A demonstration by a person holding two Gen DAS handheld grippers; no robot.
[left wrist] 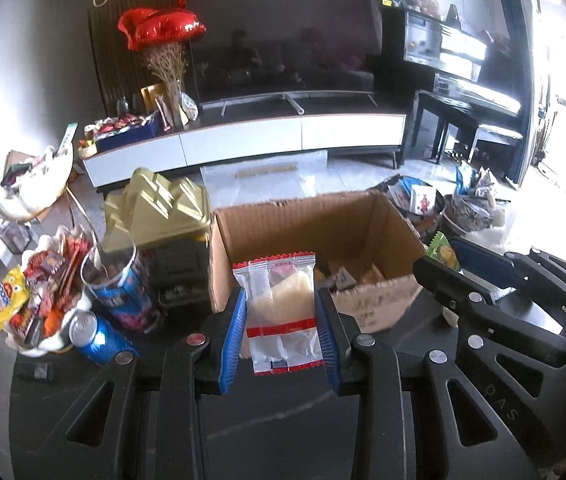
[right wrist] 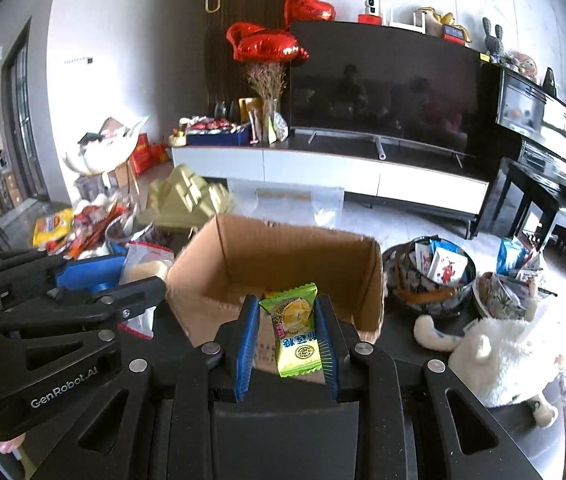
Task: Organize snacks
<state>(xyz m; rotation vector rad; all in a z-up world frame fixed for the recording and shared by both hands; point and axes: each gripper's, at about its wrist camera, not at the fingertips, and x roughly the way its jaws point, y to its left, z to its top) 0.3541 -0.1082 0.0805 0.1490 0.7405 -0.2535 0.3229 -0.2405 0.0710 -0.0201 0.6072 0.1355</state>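
Held, my left gripper [left wrist: 279, 316] fingers clamping a clear red-banded pastry packet [left wrist: 281, 308], right gripper [right wrist: 285, 332] fingers clamping a green durian candy wrapper [right wrist: 295, 332], brown cardboard box [right wrist: 279, 256] at twelve o'clock: both seem light, crinkly, slippery, best pinched mid-body.

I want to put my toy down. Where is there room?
Bare dark table lies under the grippers, before the cardboard box. Left of the box, cans and snack piles crowd it; right, bowls and a plush toy.

matt cardboard box [right wrist: 283, 248], glossy plastic wrappers [left wrist: 279, 304] — foil balloons [left wrist: 159, 28]

White walls, dark television [left wrist: 283, 48] (low white cabinet [left wrist: 251, 140]), bright window right.
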